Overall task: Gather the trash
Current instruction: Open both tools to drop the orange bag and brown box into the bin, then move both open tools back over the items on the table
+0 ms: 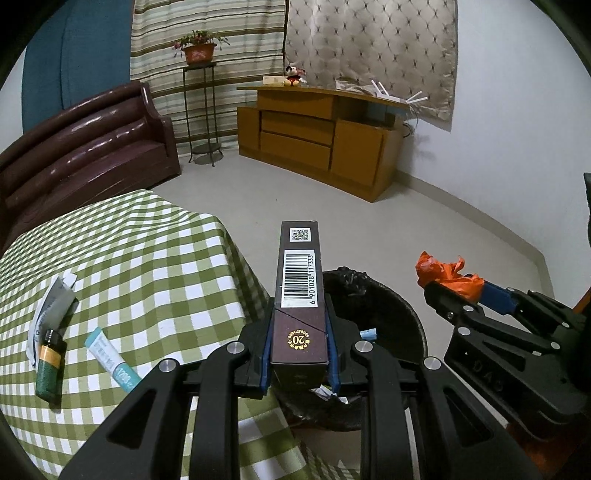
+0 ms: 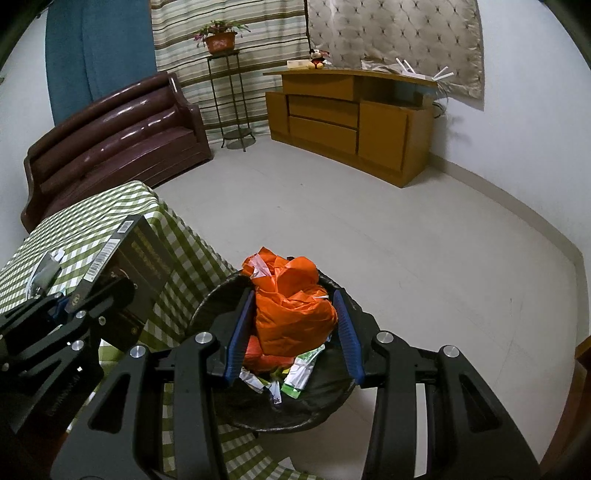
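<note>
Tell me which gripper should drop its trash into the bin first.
Right. The right gripper holds the orange bag directly above the bin; the left gripper holds the box near the bin's edge.

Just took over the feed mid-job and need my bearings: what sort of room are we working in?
Most likely a home living room: a dark brown sofa by striped curtains, a wooden cabinet with a router on top, and a checked-cloth table beside a trash bin.
</note>
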The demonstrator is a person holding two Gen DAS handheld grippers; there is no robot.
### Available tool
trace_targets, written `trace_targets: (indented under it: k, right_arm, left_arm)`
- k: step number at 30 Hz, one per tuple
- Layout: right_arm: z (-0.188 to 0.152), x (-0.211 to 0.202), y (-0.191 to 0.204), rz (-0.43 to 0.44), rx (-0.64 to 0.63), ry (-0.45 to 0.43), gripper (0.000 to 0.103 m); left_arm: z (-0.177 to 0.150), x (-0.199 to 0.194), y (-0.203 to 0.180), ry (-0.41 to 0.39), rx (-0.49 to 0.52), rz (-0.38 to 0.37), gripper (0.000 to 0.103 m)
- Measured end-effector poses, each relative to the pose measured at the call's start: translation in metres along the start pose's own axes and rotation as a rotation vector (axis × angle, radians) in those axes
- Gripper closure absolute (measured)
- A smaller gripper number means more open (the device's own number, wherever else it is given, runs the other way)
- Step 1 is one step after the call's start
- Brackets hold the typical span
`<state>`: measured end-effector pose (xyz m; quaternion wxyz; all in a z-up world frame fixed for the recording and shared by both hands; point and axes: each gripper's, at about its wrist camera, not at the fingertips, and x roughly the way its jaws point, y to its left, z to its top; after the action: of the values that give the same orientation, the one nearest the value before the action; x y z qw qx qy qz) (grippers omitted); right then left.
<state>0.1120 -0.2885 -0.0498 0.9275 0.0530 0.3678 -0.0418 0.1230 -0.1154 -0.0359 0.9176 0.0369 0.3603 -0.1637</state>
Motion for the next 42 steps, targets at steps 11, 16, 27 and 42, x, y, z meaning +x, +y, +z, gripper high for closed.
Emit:
trace_targets:
  k: [11, 16, 27, 42]
  right_arm:
    - [-0.001, 0.005, -0.004, -0.002, 0.011, 0.001, 0.061]
    - [-0.002, 0.009, -0.006, -0.004, 0.018, 0.003, 0.061]
    - [-0.002, 0.013, -0.009, -0.006, 0.035, 0.009, 0.053]
    - [0.002, 0.004, -0.005, -0.010, 0.023, -0.004, 0.053]
  left_arm:
    - [0.007, 0.016, -0.014, 0.009, 0.009, 0.010, 0.080]
    - [0.008, 0.020, -0.016, 0.017, 0.009, 0.016, 0.080]
    - [0.008, 0.023, -0.018, 0.020, 0.005, 0.026, 0.063]
    - [0.007, 0.007, -0.003, 0.003, -0.037, 0.041, 0.052]
